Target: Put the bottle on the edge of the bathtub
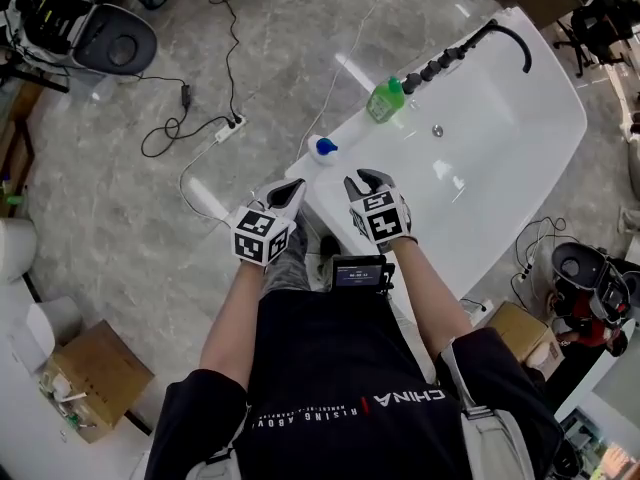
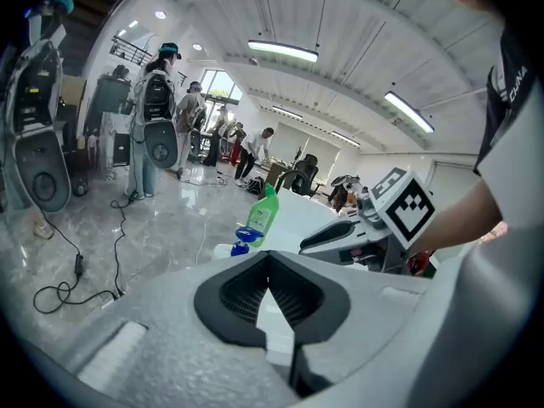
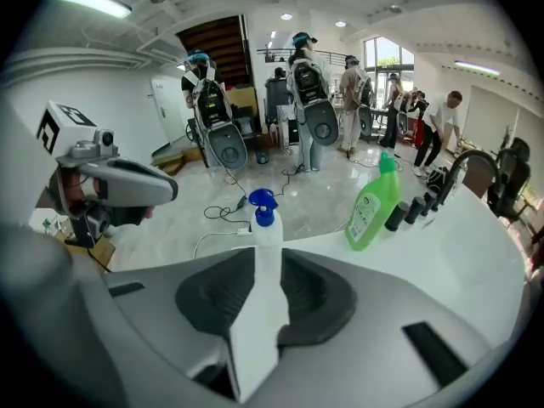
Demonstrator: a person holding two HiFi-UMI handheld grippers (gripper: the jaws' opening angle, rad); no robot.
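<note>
Grey stone floor (image 1: 120,218) surrounds the bathtub (image 1: 500,168) in the head view, its near end hidden by the person's torso (image 1: 350,368); the white bottle (image 1: 322,149) and a green bottle (image 1: 385,99) stand on its rim. Left gripper view: left gripper (image 2: 269,257) pressed together, empty, hiding the white bottle's body. Right gripper view: right gripper (image 3: 259,253) slightly spread, pinching nothing, the white bottle's base lost against the rim.

Head camera sits above my arms, facing steeply down. Cameras on my left tong (image 1: 293,188) and right tong (image 1: 364,180) look level, close along the tub (image 1: 520,158) rim. All three share the green bottle (image 1: 385,100).
</note>
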